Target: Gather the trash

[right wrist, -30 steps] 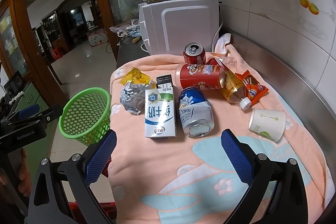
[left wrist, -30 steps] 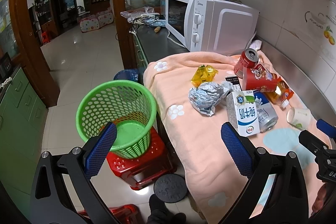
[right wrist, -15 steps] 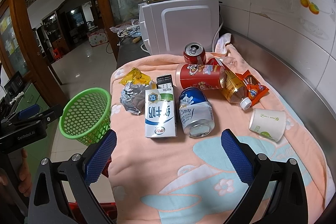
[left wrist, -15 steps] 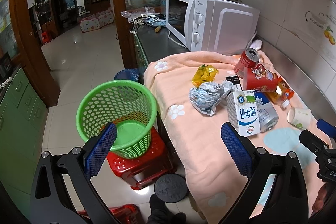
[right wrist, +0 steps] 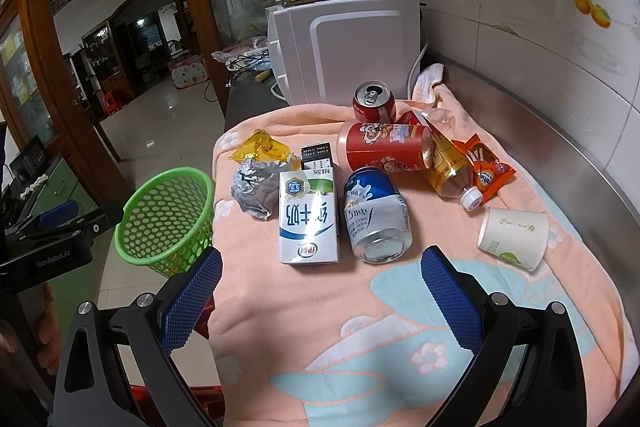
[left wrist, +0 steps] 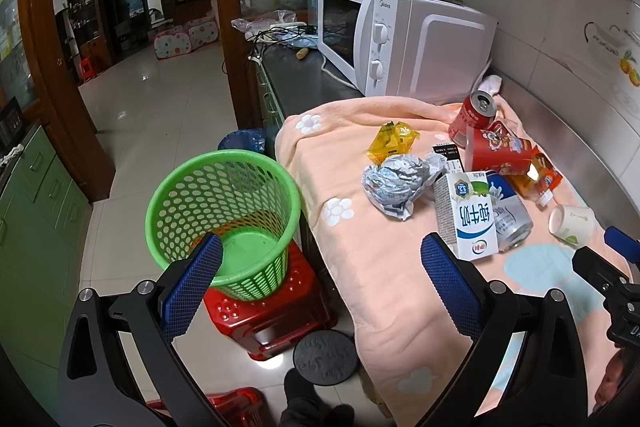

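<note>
Crinkled foil wrapper (right wrist: 256,187); perforated plastic basket (right wrist: 168,223).

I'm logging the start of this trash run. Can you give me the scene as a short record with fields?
surface: pink blanket over the counter
bin: green basket on a red stool, no trash visible inside
upright: red can
lying: milk carton, blue-and-silver can, paper cup, amber bottle
left gripper: jaws open, holding nothing
right gripper: jaws open, holding nothing

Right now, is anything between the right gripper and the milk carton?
No. The right gripper is open, with only bare blanket between it and the milk carton. The blue can lies beside the carton, not in front.
</note>
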`<action>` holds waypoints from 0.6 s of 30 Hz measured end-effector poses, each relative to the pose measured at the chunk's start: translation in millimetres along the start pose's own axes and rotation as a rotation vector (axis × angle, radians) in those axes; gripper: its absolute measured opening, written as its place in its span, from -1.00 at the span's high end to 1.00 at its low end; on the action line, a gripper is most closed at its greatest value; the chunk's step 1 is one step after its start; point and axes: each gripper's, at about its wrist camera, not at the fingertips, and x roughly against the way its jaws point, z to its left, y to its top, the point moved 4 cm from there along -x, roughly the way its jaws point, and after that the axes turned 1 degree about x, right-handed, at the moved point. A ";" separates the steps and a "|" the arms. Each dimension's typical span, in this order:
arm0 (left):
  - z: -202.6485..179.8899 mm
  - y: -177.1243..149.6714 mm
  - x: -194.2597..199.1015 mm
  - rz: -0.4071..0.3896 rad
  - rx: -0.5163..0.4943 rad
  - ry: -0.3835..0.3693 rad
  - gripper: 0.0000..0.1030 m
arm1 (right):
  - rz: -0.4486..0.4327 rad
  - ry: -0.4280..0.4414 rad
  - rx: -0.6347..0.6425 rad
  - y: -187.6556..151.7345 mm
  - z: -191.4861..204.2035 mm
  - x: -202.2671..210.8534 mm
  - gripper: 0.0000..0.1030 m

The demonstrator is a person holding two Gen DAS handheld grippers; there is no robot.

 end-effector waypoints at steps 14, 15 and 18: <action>-0.1 -0.9 -5.5 0.013 -0.001 -0.006 -0.90 | -0.003 -0.004 -0.005 5.4 -10.5 -2.2 -0.88; -0.2 -1.0 -5.0 0.012 0.001 -0.005 -0.90 | -0.001 -0.006 -0.006 5.2 -11.8 -3.1 -0.87; 0.3 0.7 -8.8 0.015 0.000 -0.007 -0.90 | 0.008 -0.008 -0.018 5.0 -17.6 -7.4 -0.87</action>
